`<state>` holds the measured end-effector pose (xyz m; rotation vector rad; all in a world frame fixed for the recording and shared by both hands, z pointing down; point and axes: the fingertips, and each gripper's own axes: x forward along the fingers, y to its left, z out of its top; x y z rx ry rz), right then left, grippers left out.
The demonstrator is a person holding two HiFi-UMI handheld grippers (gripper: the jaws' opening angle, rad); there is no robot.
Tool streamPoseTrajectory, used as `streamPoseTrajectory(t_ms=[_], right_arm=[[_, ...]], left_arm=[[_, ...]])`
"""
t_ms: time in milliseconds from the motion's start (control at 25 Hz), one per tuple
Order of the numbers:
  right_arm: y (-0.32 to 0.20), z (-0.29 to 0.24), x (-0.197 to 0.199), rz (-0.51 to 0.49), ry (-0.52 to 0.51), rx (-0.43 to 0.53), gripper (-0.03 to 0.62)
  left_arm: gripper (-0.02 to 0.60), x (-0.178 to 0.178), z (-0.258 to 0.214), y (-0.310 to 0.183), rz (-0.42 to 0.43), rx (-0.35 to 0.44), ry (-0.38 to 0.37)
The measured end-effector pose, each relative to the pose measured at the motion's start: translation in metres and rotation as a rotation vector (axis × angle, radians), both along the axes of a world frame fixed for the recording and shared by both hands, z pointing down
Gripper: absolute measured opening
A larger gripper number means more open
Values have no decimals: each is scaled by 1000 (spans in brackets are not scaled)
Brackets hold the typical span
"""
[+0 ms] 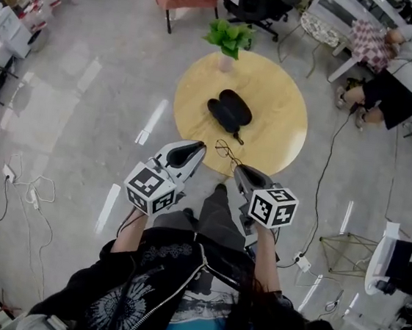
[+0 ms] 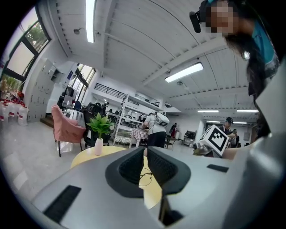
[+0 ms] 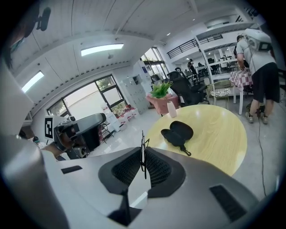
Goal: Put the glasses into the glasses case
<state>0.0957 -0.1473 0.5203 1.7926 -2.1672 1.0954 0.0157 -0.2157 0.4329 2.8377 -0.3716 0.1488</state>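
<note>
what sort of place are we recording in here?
Likely an open-plan lab or office workspace: a rolling office chair, metal shelving racks, and loose cables on a polished floor.

Bright overhead strip lighting [image 2: 184,72], fisheye-warped edges

On table [image 1: 281,102]: case [image 1: 229,110] at centre; potted plant [image 1: 228,39] behind it at far edge; glasses [image 1: 227,153] before case over near edge, in right gripper [image 1: 239,169].

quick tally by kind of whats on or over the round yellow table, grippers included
glasses case: 1, open
potted plant: 1
glasses: 1, pinched in the right gripper
grippers: 2, the left gripper and the right gripper
total: 5
</note>
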Motion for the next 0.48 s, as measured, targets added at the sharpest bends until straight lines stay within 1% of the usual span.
streamPoseTrajectory(t_ms=[240,480], right_arm=[[-33,7,32,-61,-19,-4,57],[-73,18,69,-141,-21,-28,57]], left_arm=[[21,25,2,-27,-70,3,-17],[21,58,6,-52,-139,-4,-37]])
